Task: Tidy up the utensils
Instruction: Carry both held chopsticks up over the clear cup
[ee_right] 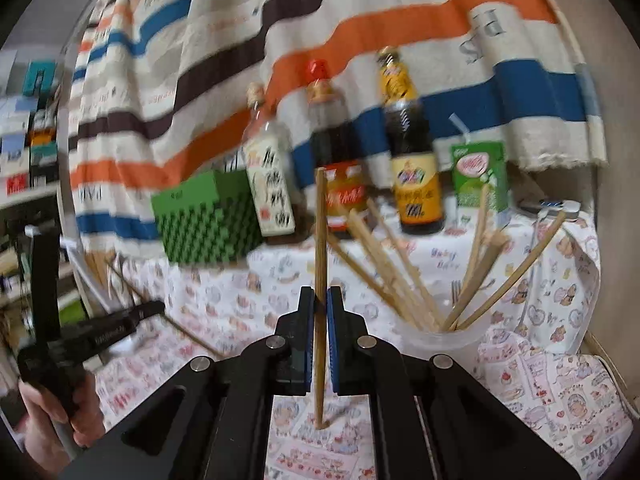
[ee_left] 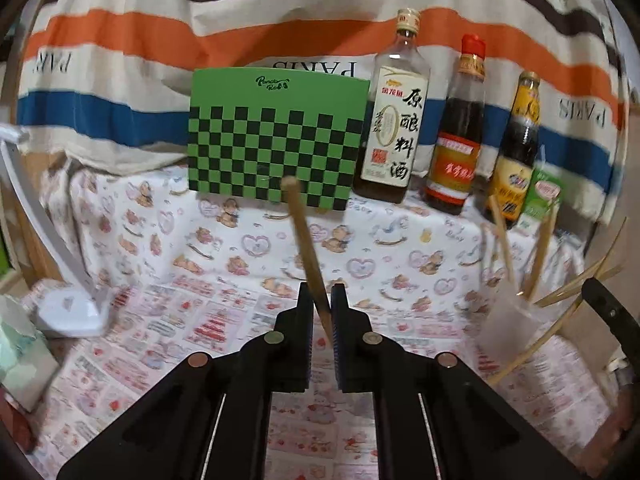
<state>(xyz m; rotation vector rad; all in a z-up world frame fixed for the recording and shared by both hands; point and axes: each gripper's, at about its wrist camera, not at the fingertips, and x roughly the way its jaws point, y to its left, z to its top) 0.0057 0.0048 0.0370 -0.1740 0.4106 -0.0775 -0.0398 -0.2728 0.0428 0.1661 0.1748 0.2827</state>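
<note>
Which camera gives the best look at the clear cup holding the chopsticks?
The right wrist view: the clear cup sits near centre with its chopsticks fanned out. In the left wrist view the cup lies blurred near the right edge.

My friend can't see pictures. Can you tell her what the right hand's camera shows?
The right gripper pinches one wooden chopstick upright between its fingers. To the right, a clear plastic cup holds a fan of more chopsticks, and three sauce bottles stand at the back on a teddy-bear tablecloth.
</note>
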